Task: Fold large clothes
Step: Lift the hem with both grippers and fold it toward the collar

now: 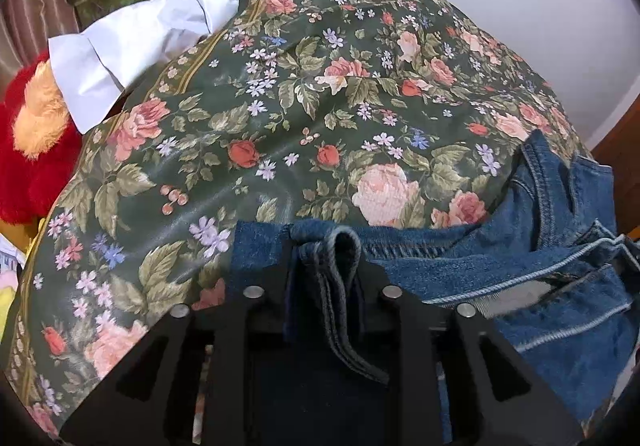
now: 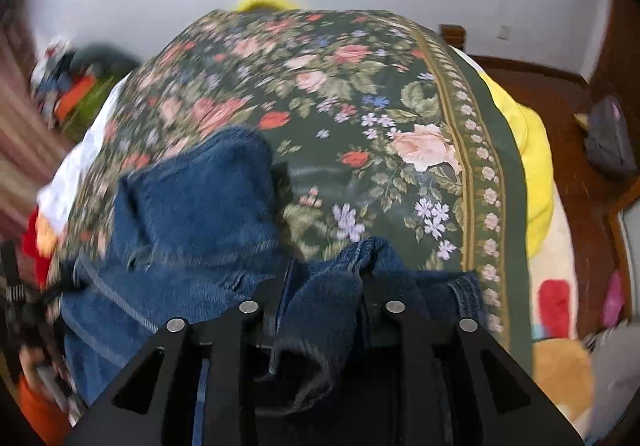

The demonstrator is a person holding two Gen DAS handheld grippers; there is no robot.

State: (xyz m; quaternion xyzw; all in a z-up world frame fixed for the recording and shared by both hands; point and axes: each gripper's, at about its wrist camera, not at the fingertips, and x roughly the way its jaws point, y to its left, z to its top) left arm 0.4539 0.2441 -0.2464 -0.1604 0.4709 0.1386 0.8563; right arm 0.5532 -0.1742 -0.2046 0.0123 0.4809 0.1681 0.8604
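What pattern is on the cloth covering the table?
Dark green floral cloth with pink and red roses and a gold-striped border; sharpest in the left wrist view.

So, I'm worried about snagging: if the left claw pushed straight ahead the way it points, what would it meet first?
The left claw, shut on the blue denim garment, would probably meet the dark green floral tablecloth first; the crumpled white shirt lies off to the left. Depth is uncertain.
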